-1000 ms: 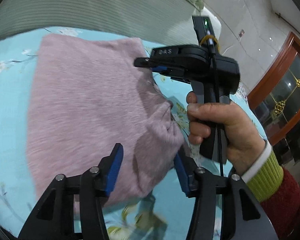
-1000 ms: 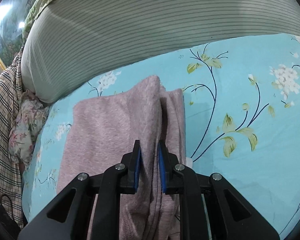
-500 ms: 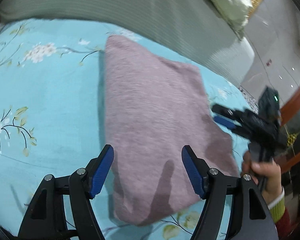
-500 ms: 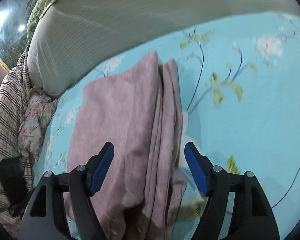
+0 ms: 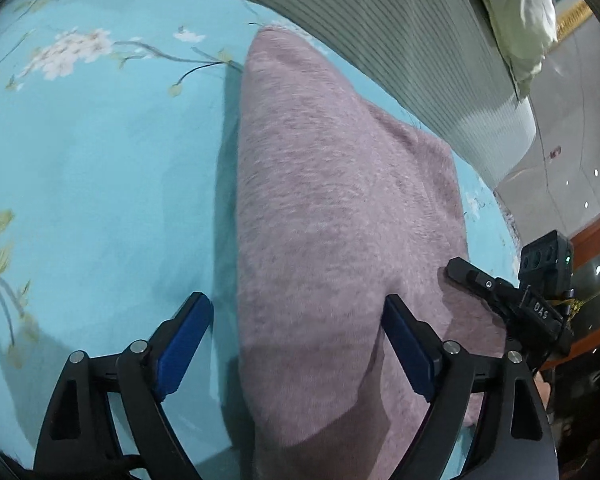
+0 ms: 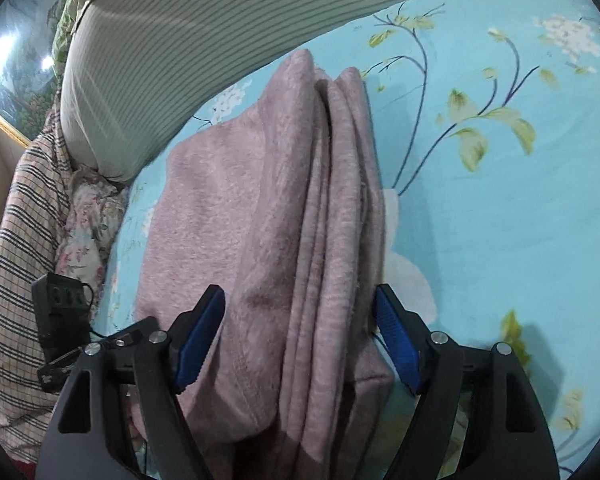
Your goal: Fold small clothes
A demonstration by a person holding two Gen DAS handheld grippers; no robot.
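Observation:
A fuzzy mauve garment point(image 5: 340, 200) lies folded on the turquoise floral sheet point(image 5: 100, 160). My left gripper point(image 5: 296, 344) hangs over its near left edge. The jaws are opening; one blue pad is over the sheet and the other over the cloth, and neither presses. In the right wrist view the garment point(image 6: 260, 200) shows its stacked folded layers along the right side. My right gripper point(image 6: 298, 340) straddles those layers with its jaws closing, the pads still apart from the cloth. The right gripper point(image 5: 500, 296) also shows at the garment's right edge.
A grey-green striped bolster point(image 6: 200, 40) runs along the far side of the sheet point(image 6: 500, 220). Plaid fabric point(image 6: 20, 240) and a floral cloth point(image 6: 92, 220) are bunched at the left. A pale pillow point(image 5: 520, 12) and a wooden glass-front cabinet point(image 5: 596, 248) are at the right.
My right gripper let go of the folded edge, sprang wide, then narrowed again. My left gripper swung from the garment's right corner to its left edge and spread wider.

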